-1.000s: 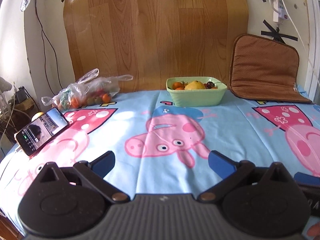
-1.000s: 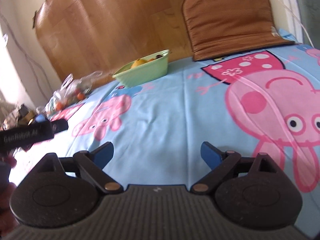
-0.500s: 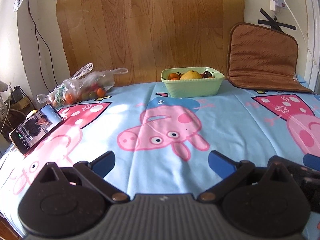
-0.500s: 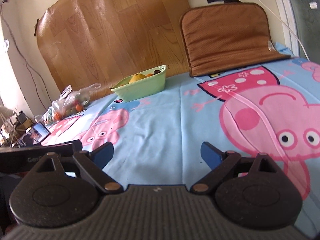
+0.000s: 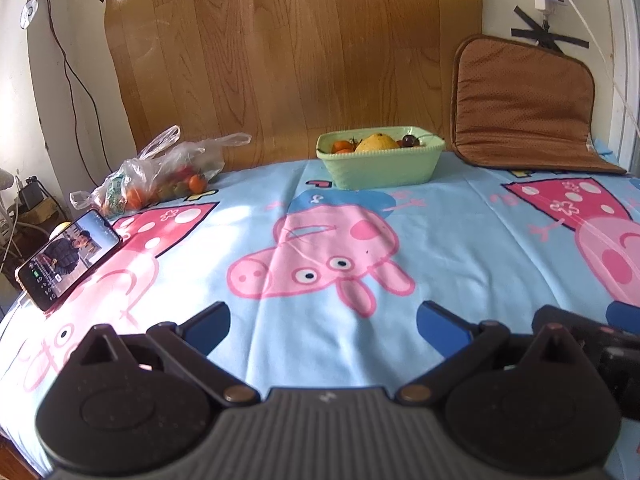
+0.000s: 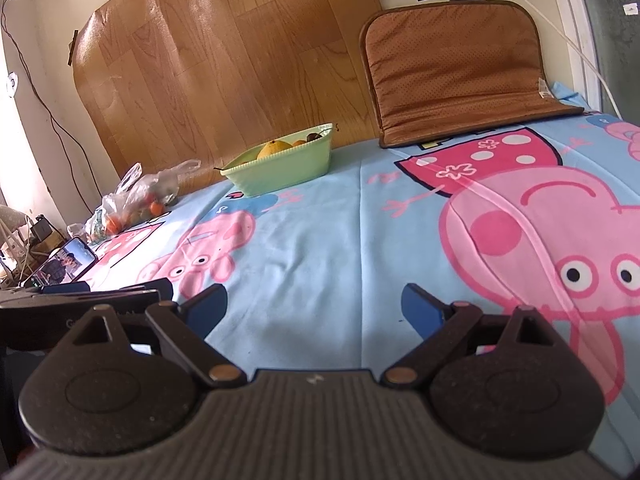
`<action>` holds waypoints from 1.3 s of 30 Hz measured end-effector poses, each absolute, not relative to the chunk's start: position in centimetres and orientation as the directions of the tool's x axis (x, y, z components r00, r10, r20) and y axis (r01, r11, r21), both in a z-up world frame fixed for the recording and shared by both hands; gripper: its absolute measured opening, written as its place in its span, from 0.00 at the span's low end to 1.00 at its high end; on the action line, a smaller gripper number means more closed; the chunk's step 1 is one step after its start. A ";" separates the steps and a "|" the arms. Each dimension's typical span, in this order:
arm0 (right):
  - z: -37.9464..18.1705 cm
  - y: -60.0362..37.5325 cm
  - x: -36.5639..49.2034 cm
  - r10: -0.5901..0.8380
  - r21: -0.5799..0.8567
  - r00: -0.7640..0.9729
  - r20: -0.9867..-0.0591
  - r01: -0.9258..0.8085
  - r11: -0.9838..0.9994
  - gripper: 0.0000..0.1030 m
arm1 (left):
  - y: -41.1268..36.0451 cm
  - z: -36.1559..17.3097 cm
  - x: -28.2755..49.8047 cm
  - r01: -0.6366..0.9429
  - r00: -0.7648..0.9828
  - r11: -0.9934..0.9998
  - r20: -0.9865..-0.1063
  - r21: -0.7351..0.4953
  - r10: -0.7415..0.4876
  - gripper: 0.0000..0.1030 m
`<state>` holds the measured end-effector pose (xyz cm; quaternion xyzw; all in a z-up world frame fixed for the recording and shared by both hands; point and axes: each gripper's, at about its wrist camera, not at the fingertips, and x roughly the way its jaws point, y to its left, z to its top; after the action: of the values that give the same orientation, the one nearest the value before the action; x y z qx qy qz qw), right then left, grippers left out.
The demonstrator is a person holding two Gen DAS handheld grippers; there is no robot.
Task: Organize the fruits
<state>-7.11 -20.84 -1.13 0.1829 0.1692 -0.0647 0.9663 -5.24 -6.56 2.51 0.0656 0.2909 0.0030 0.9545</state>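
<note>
A light green bowl point(image 5: 382, 164) point(image 6: 280, 168) stands at the far side of the cloth, holding a yellow fruit point(image 5: 378, 142), small orange fruits point(image 5: 342, 145) and a dark cherry point(image 5: 409, 141). A clear plastic bag point(image 5: 160, 172) point(image 6: 136, 196) with more small orange, red and green fruits lies at the far left. My left gripper point(image 5: 323, 320) hovers open over the near cloth, nothing between its blue fingers. My right gripper point(image 6: 314, 306) is open too, empty, just right of the left one.
A phone point(image 5: 68, 258) leans upright at the left edge with its screen lit. A brown cushion point(image 5: 524, 108) leans on the wall at the back right. A wood-pattern sheet point(image 5: 296, 56) covers the wall behind the bowl. Cables hang left and right.
Both grippers have tilted a little, so the bowl and bag shift slightly in view. The right view swung upward and now shows the left gripper close at its left. Fingers stayed open.
</note>
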 end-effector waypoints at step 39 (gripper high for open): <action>-1.0 -20.6 -6.9 -0.063 0.320 0.936 -0.347 0.182 0.930 0.93 | -6.9 1.8 -4.6 0.065 0.806 0.990 -0.592 0.122 0.020 1.00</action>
<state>-6.85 -20.64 -0.99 0.1761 0.1676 -0.0633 0.9679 -4.61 -6.92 1.75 0.0680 0.3116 -0.0119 0.9477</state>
